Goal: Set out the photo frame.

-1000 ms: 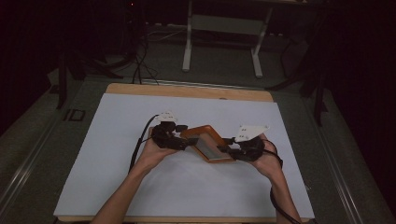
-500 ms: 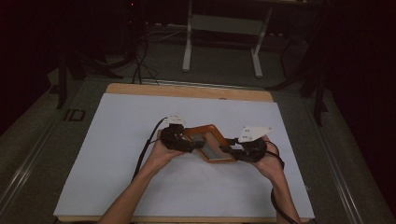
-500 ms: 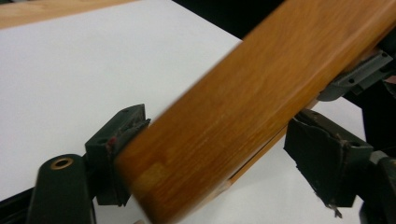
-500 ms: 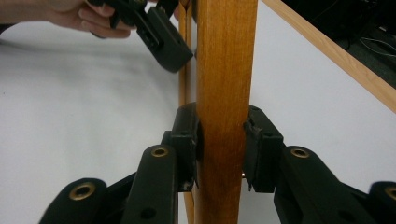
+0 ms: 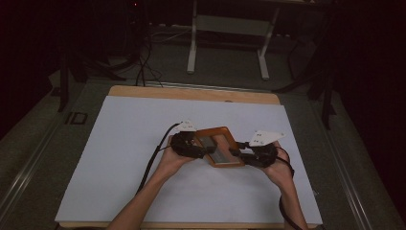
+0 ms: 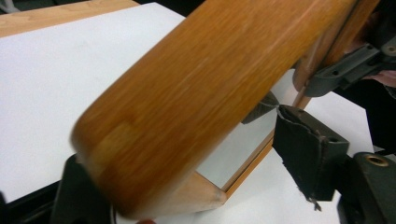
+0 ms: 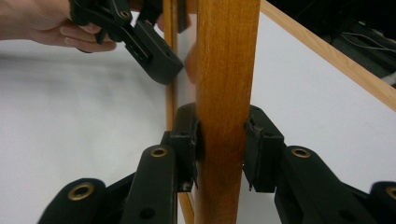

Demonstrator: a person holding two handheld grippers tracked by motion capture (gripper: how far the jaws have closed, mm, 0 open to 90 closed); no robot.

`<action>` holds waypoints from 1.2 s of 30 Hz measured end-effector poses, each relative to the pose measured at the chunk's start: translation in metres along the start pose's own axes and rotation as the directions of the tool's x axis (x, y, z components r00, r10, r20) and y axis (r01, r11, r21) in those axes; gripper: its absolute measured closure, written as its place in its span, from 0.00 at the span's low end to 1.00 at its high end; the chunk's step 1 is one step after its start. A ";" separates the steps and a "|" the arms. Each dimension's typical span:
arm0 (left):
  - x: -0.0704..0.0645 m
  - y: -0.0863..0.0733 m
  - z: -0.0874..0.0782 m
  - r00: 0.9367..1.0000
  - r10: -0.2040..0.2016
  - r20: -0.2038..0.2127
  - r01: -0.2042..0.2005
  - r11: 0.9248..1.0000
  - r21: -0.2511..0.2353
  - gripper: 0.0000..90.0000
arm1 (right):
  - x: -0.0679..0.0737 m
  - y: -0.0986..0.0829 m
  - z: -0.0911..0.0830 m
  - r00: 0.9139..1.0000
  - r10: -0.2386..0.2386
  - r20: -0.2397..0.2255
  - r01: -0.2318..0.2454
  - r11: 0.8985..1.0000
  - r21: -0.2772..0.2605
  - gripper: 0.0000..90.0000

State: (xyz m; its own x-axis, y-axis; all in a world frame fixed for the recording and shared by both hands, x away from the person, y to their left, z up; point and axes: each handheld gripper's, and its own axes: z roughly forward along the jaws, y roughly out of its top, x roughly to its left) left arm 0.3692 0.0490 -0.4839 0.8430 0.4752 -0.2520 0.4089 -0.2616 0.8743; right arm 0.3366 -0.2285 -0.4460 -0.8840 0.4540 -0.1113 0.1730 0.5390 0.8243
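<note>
Nearest me, the person's two forearms come in over the white-topped desk (image 5: 119, 158) with its pale wooden edge. The right gripper (image 5: 238, 152) is clamped on the near side rail of an orange-brown wooden picture frame with a glass pane (image 5: 218, 145); in the right gripper view (image 7: 222, 149) both black pads press flat against the upright rail of the frame (image 7: 227, 70). The left gripper (image 5: 203, 149) meets the frame's other end. In the left gripper view the frame (image 6: 205, 88) tilts across, with one jaw under its corner and the other standing apart beside it, so I cannot tell whether it grips. The frame sits mid-desk between both hands. Beyond, a dark floor and metal stand legs (image 5: 191, 43).
</note>
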 end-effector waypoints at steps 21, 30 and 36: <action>-0.008 0.002 0.006 0.997 0.066 -0.036 -0.066 0.998 -0.021 0.44 | -0.004 -0.014 -0.002 0.998 0.046 0.051 -0.045 0.999 -0.025 0.72; -0.010 0.003 0.004 0.997 0.075 -0.026 -0.076 0.997 -0.026 0.52 | -0.006 -0.017 -0.001 0.994 0.087 0.060 -0.085 0.996 -0.025 0.68; -0.011 0.005 0.005 0.997 0.080 -0.022 -0.080 0.996 -0.025 0.53 | -0.009 -0.021 -0.002 0.990 0.135 0.046 -0.133 0.990 -0.042 0.66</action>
State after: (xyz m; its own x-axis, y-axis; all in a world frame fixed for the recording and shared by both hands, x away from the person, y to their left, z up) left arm 0.3638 0.0383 -0.4788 0.8651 0.4710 -0.1724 0.3308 -0.2775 0.9020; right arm 0.3407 -0.2450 -0.4611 -0.8317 0.5547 -0.0243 0.2708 0.4434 0.8544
